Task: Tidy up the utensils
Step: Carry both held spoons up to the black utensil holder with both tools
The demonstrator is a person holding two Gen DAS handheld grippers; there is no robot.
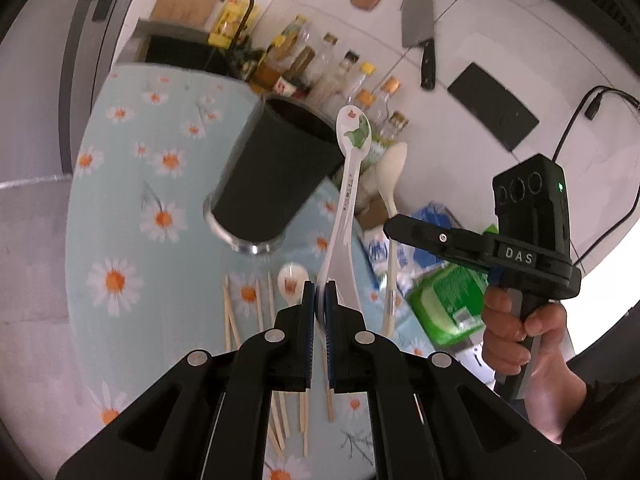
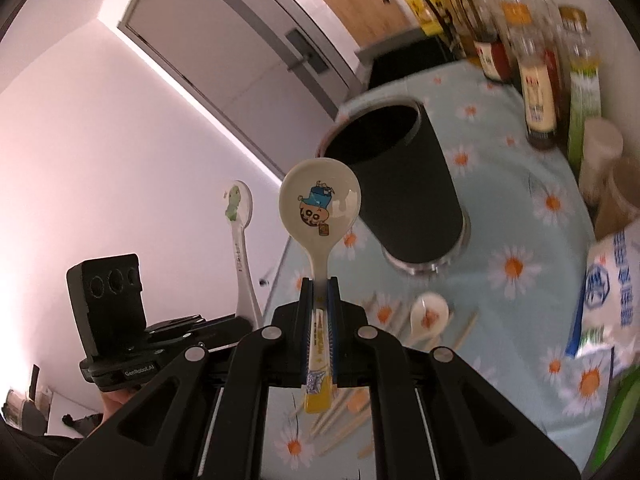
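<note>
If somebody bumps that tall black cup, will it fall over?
Probably a hard bump would tip it: the black cup is tall and looks empty. Its wider silver base should steady it against light knocks, though the cloth may let it slide.

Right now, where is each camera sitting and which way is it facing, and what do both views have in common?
Left wrist: sits behind the left claw, facing down at the floral tablecloth and black utensil holder; shows that claw shut on the dinosaur spoon, plus the hand holding the right claw.
Right wrist: sits behind the right claw, facing the same holder; shows it shut on the cartoon spoon, plus the left claw's camera.
Shared: holder, both spoons, chopsticks, third spoon.
</note>
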